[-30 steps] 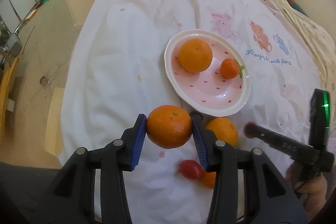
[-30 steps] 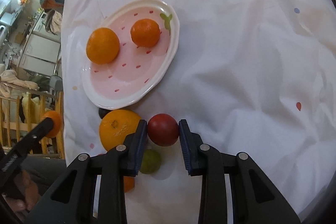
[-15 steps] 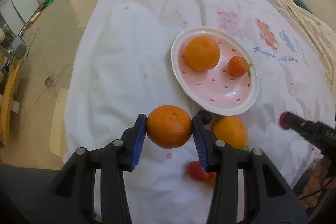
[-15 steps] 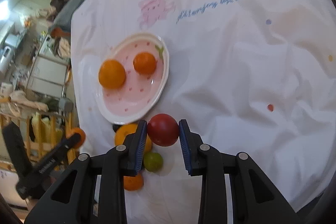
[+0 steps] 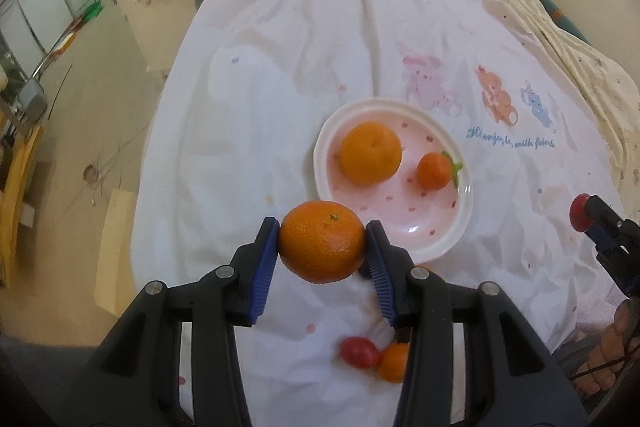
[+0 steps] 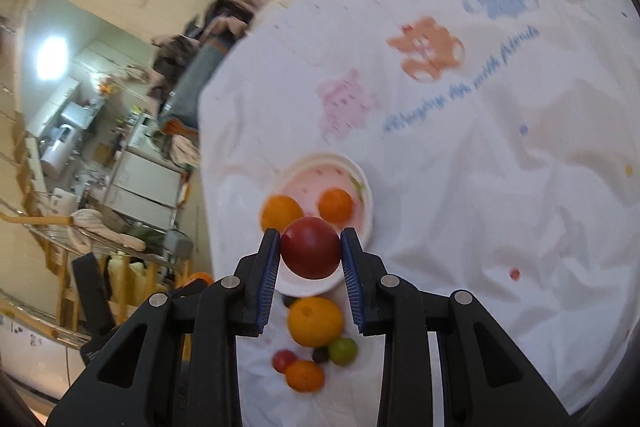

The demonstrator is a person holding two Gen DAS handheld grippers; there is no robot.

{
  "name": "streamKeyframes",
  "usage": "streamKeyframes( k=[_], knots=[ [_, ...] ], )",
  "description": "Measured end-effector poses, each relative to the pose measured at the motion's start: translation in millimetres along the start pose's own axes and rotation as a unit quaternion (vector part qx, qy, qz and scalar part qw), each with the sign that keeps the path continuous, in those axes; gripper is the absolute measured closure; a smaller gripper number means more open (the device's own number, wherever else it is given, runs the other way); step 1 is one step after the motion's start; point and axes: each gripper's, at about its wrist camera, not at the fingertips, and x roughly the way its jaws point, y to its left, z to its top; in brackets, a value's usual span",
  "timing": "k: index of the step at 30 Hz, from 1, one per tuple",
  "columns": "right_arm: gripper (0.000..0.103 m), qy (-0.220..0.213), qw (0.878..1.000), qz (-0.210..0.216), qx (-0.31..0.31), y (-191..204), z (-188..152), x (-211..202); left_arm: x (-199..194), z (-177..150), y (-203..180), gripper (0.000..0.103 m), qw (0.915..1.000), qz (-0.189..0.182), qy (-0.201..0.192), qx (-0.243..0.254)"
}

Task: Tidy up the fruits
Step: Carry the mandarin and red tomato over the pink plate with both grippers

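Observation:
My left gripper is shut on a mandarin orange, held above the white cloth just in front of the pink plate. The plate holds a large orange and a small orange fruit. My right gripper is shut on a dark red fruit, held high over the plate's near rim. That gripper with the red fruit also shows at the right of the left wrist view. Loose fruit lies on the cloth below: an orange, a green fruit, a red tomato.
The white printed cloth covers a round table whose left edge drops to the floor. A small orange fruit and a dark one lie with the loose pile. Furniture and appliances stand beyond the table.
Both grippers have risen and pulled back from the table while keeping their fruit. The plate now looks smaller and farther in both views. The right view has tilted up toward the room.

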Motion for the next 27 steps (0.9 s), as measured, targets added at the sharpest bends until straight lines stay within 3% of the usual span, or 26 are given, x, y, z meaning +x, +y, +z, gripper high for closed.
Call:
streamKeyframes(
  k=[9,27],
  knots=[
    [0.070,-0.019,0.999,0.019,-0.019,7,29,5,4,44,-17,0.063,0.9992,0.002,-0.025,0.032],
    [0.070,0.027,0.999,-0.018,-0.042,-8,73,77,65,97,-58,0.063,0.9962,0.013,-0.020,0.084]
  ],
)
